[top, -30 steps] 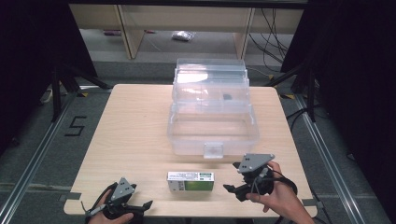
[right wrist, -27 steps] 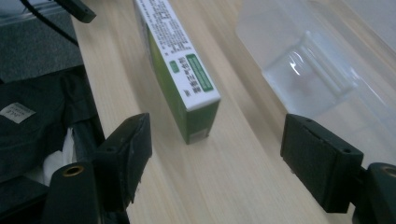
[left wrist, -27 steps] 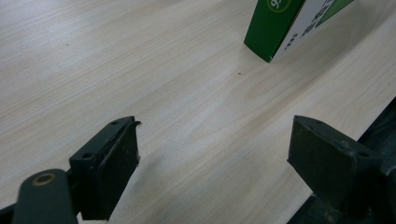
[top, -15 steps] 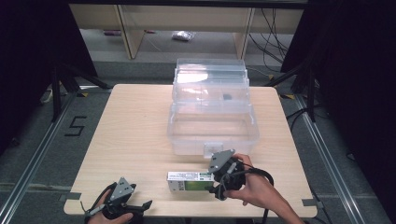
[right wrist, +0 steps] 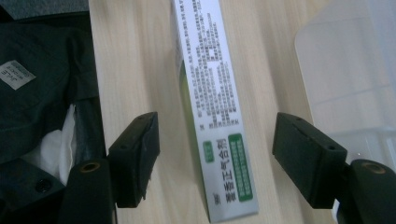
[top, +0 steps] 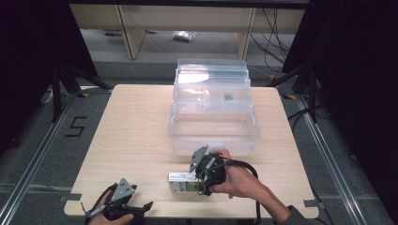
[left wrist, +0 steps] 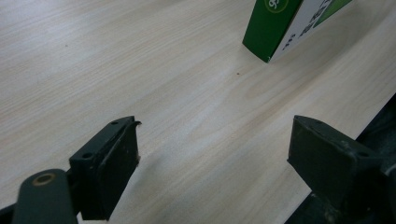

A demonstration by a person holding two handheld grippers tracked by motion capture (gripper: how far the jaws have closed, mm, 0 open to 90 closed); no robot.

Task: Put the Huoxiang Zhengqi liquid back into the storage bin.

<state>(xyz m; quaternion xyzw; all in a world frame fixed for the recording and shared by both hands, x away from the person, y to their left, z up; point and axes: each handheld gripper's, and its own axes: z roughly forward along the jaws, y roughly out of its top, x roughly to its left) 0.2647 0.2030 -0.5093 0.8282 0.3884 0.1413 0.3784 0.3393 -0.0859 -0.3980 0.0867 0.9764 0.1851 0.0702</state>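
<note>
We see a light wooden table [top: 136, 122] with a clear plastic storage box [top: 213, 117] standing open toward its far middle, its lid tipped back. Just in front of that box, near the table's front edge, lies a small green-and-white carton [top: 183, 182], a long narrow package printed with small text.

The right gripper [top: 202, 172] sits over the right end of the carton in the high view, held by the person's right hand [top: 237, 180], with its cable looping back behind the hand. In the right gripper view, its two black fingers [right wrist: 135, 158] stand wide apart, one on either side of the carton [right wrist: 215, 112], which runs lengthwise up the gap between them. Neither finger touches the package; bare wood shows on both sides. The carton rests flat on the table, and the clear box's edge [right wrist: 350, 70] shows just beside it at the right of that view.

The left gripper [top: 126, 205] rests low at the front left corner of the table, held by the left hand [top: 101, 215], well apart from the carton. In the left gripper view, its fingers [left wrist: 112, 172] are spread wide with nothing between them except table surface, and the green corner of the carton [left wrist: 275, 28] appears farther off at the top.
</note>
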